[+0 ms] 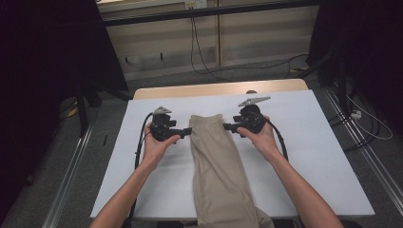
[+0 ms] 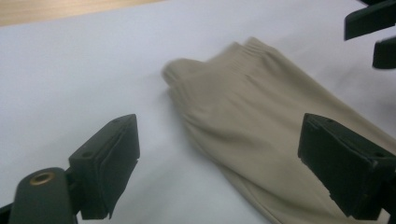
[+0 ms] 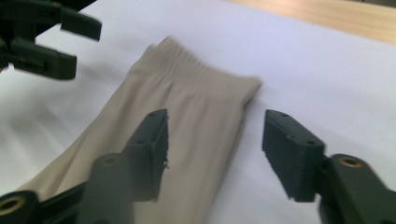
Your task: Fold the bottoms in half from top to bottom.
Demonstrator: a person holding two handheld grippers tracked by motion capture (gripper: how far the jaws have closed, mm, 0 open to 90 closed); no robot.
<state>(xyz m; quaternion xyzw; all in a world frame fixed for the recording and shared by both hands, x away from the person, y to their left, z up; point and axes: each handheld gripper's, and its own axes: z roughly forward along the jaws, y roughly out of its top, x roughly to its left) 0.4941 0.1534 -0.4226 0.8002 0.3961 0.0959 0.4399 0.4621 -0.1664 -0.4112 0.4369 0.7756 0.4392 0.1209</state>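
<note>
Trousers (image 1: 216,166) lay mid-table (image 1: 309,156), waistband at 12 o'clock. Left gripper (image 1: 186,131) and right gripper (image 1: 229,127) flanked it, jaws apart, empty. Soft, limp fabric; the waistband corners looked best for gripping.

Lab or recording studio setting. White-covered table (image 1: 309,142) stands on grey floor (image 1: 47,180) between metal rails (image 1: 71,175), black curtains (image 1: 43,47) at both sides, loose cables (image 1: 199,52) along plain back wall (image 1: 157,42).
</note>
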